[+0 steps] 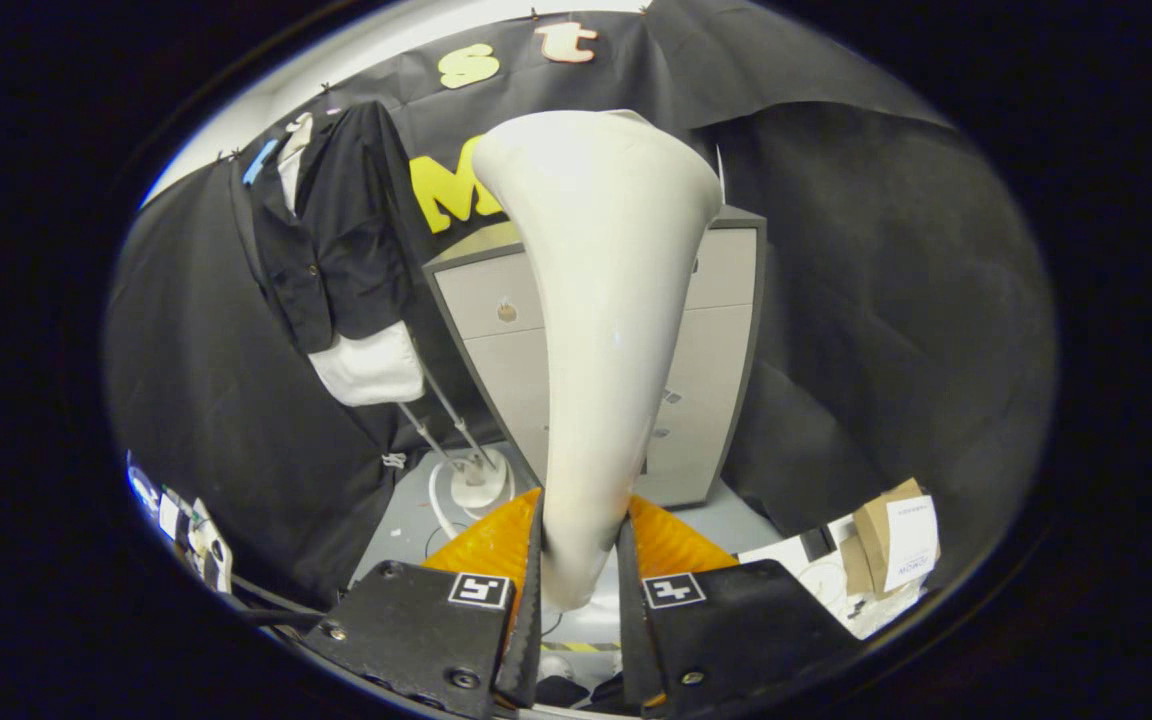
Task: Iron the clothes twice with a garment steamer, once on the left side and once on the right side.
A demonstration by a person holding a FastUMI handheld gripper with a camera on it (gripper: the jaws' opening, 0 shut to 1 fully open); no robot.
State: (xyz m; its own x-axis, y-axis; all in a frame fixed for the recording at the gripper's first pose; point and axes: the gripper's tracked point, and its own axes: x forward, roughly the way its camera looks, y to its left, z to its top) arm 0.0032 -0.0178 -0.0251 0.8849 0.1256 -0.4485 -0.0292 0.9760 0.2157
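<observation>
Jaws of the gripper (581, 590) clamped on the steamer head (601, 330), blocking the way straight ahead. Behind it, a drawer cabinet (706, 400). Open floor (406, 520) toward the hanging clothes (336, 250), apart from the stand's rods and base (476, 480). Cardboard boxes (886, 545) crowding the floor's opposite edge.

Light is dim and even, dark cloth soaks most of it. Soft sheen on the white steamer head (606, 330) mid-frame, no hard glare. Strong fisheye bending toward the edges, cabinet (716, 330) lines curve. Gripper (581, 600) fingers clamped on the steamer at bottom, slightly soft
</observation>
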